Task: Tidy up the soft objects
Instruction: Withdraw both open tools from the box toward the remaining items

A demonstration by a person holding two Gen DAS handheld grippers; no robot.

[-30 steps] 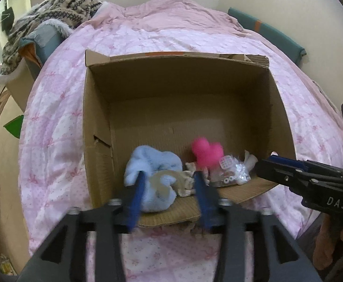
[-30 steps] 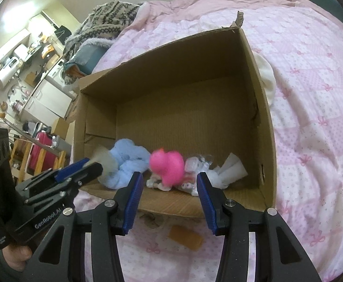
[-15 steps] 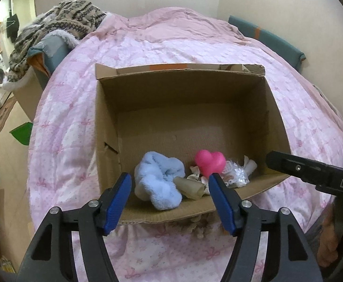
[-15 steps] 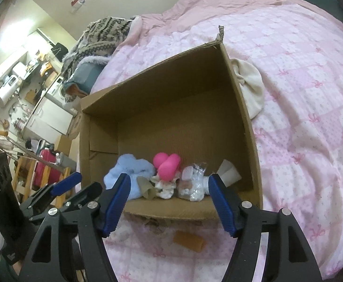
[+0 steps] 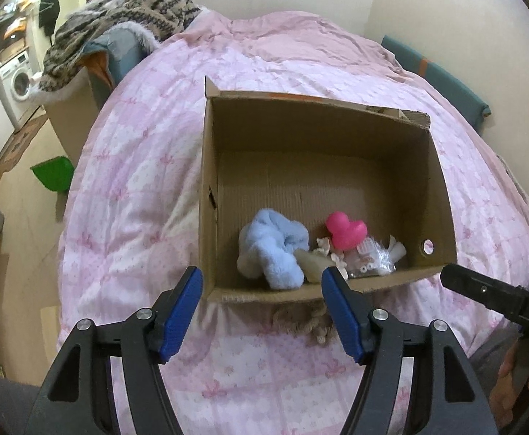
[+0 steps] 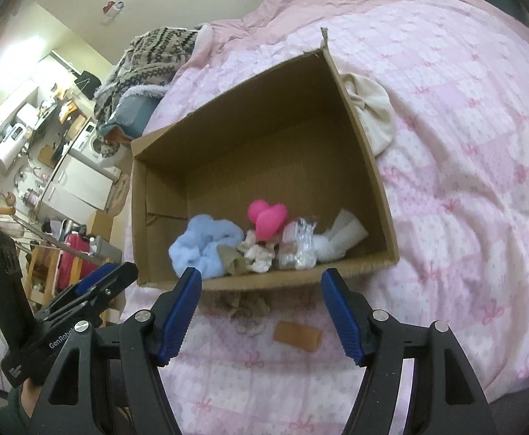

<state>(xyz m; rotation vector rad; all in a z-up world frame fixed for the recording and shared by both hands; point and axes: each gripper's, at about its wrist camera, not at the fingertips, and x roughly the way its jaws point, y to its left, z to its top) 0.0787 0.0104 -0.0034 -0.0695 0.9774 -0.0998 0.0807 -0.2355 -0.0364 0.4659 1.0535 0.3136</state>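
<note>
Right hand-held gripper (image 6: 261, 310) alone views tan roll (image 6: 298, 336) outside box (image 6: 380, 188).

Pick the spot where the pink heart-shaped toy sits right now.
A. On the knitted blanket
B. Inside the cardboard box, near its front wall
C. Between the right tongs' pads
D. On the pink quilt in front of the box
B: the pink heart-shaped toy lies on the cardboard box floor beside the blue fluffy cloth, and both tongs are empty.

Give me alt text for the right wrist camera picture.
An open cardboard box on a pink quilt holds a blue fluffy cloth, a pink heart toy and small soft items; the right gripper hangs open, empty, before it.
</note>
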